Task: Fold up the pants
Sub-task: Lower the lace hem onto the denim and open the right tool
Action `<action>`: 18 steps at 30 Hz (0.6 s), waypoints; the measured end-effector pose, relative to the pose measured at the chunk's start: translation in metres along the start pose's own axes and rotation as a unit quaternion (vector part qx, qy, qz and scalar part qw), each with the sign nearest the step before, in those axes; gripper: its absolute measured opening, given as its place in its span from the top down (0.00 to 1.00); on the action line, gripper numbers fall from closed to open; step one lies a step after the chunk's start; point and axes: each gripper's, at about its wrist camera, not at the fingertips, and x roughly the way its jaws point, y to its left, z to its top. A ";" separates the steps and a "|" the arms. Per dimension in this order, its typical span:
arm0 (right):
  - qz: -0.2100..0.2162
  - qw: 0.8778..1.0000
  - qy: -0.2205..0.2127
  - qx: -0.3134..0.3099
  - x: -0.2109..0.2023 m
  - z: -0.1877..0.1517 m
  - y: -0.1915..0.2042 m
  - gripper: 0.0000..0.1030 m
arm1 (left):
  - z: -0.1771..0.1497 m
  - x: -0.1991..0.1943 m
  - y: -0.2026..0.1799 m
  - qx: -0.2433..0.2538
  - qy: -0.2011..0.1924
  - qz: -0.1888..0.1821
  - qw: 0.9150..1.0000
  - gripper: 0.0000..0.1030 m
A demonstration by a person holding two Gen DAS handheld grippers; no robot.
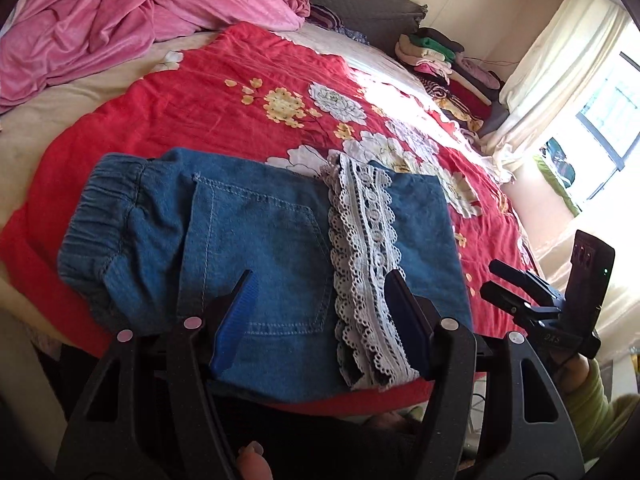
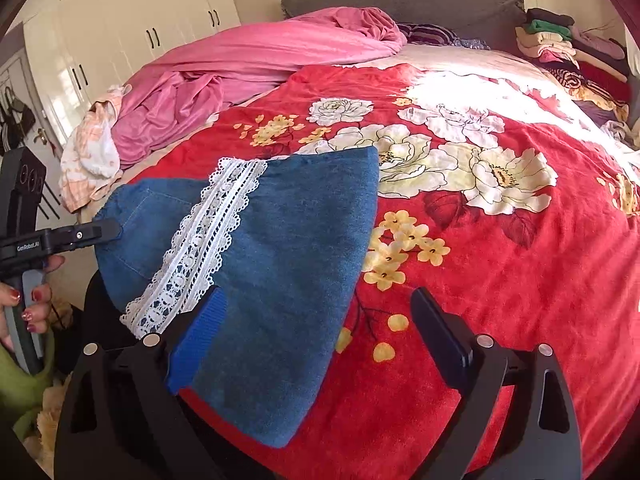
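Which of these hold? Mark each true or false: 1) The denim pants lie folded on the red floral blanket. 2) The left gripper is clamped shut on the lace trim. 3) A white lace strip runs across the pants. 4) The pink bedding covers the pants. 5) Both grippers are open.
1) True: the denim pants lie folded on the red floral blanket.
2) False: the left gripper has its fingers spread wide above the pants, gripping nothing.
3) True: the lace strip crosses the denim.
4) False: the pink bedding is bunched farther up the bed, apart from the pants.
5) True: the right gripper is spread too.
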 end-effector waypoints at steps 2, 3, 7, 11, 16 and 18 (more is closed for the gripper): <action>-0.001 1.000 0.001 -0.002 -0.002 -0.003 0.002 0.10 | -0.007 0.001 -0.003 -0.004 0.010 -0.013 1.000 0.44; 0.000 1.000 0.002 -0.003 -0.002 -0.005 0.002 0.10 | -0.010 0.002 -0.006 -0.003 0.016 -0.021 1.000 0.44; 0.005 1.000 0.012 -0.008 -0.001 -0.012 0.006 0.10 | -0.024 0.015 -0.024 0.023 0.049 -0.033 0.998 0.44; 0.010 1.000 0.019 -0.013 0.001 -0.018 0.009 0.10 | -0.038 0.041 -0.032 0.024 0.093 -0.024 0.995 0.44; 0.012 0.999 0.033 -0.013 0.009 -0.026 0.009 0.10 | -0.052 0.059 -0.049 0.078 0.095 0.028 0.992 0.82; 0.020 0.999 0.030 -0.010 0.007 -0.027 0.010 0.10 | -0.052 0.054 -0.044 0.077 0.095 0.025 0.992 0.85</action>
